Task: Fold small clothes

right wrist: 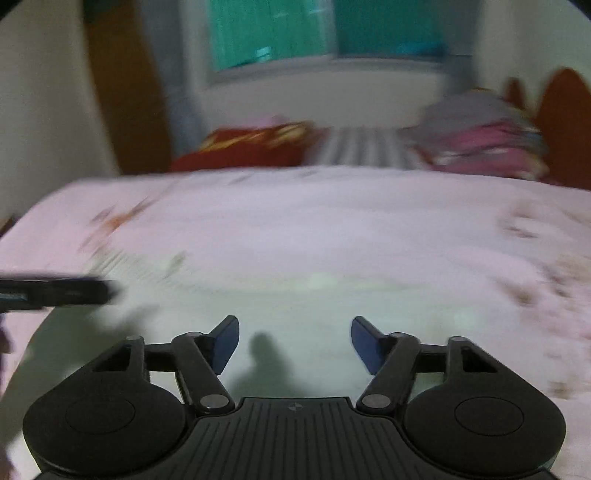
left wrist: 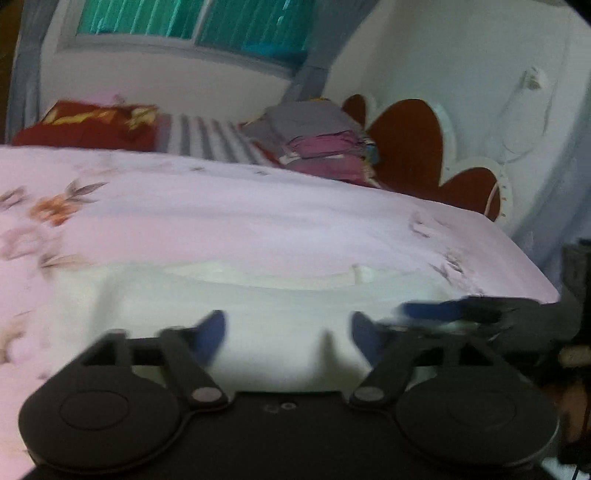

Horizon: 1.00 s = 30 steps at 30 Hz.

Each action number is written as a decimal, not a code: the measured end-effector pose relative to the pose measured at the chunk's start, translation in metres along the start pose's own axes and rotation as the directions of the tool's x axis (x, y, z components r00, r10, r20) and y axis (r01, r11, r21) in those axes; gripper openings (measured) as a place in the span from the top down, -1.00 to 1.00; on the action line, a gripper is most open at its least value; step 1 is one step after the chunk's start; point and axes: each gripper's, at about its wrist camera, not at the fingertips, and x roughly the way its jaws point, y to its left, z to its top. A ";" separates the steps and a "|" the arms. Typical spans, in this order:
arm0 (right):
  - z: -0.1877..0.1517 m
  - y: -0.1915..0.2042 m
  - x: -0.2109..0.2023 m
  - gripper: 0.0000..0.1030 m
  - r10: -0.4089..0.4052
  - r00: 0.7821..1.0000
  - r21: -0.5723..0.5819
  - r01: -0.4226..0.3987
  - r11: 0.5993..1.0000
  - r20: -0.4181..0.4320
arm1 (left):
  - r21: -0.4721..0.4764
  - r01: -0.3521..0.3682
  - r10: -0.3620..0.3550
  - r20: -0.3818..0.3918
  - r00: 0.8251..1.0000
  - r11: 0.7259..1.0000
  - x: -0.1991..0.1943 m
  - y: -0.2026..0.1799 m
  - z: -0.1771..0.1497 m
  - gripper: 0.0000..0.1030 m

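The left gripper (left wrist: 288, 332) is holding its jaws wide apart with nothing between them, hanging just above a white garment (left wrist: 266, 317) that is lying flat on the bed. Its blue fingertips (left wrist: 212, 338) are showing blurred against the cloth. The right gripper (right wrist: 294, 341) is likewise standing wide open and empty, its fingertips (right wrist: 225, 343) hovering over the same white garment (right wrist: 303, 332), which is spreading across the near part of the bed straight ahead of both tools. In the left wrist view the right gripper (left wrist: 458, 312) is reaching in from the right at the garment's edge; in the right wrist view the left gripper (right wrist: 55, 291) is reaching in from the left.

No writing or label is coming through legibly; both views are smeared by motion.

A pink bedsheet (left wrist: 221, 218) with a faint flower print is covering the bed. Farther back, a red pillow (left wrist: 92, 125) is lying at the left, a striped cloth (left wrist: 207, 138) is showing in the middle, and a stack of folded clothes (left wrist: 321, 140) is sitting at the right, beside a red and white headboard (left wrist: 410, 144). Behind, a window (left wrist: 192, 26) is glowing teal in a white wall.
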 end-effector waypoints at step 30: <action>-0.052 -0.010 -0.041 -0.13 -0.164 0.985 -0.016 0.164 0.986 -0.057 | 0.118 -0.207 0.208 0.005 0.978 0.971 -0.064 0.025 -0.056 -0.41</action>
